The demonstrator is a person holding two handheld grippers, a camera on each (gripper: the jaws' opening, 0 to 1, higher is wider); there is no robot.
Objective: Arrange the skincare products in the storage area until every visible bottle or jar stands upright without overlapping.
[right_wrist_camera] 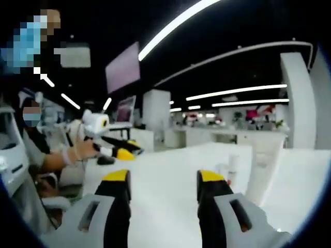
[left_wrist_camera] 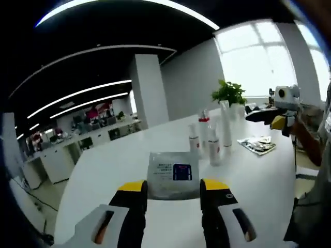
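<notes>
I hold the left gripper (left_wrist_camera: 174,192) low over the near part of the white table (left_wrist_camera: 103,175), fingers spread and empty. Just beyond its tips a silver sachet (left_wrist_camera: 172,174) with a dark label lies flat. Farther on, toward the far edge by the window, a cluster of slim white bottles (left_wrist_camera: 213,147) stands upright, some with red caps, close together; I cannot tell whether any touch. A taller white tube (left_wrist_camera: 225,123) rises behind them, a potted plant (left_wrist_camera: 229,93) beyond it. A second flat packet (left_wrist_camera: 257,145) lies right of the cluster.

In the right gripper view, the right gripper (right_wrist_camera: 162,192) hangs above the table (right_wrist_camera: 165,170), fingers apart, holding nothing. A small white bottle (right_wrist_camera: 233,166) stands just past its right finger.

My judgement: the step in hand is the approach to the products. To do it well, I would come in level, centre one bottle between the fingers, close low on its body, and steer clear of neighbours so none tips
</notes>
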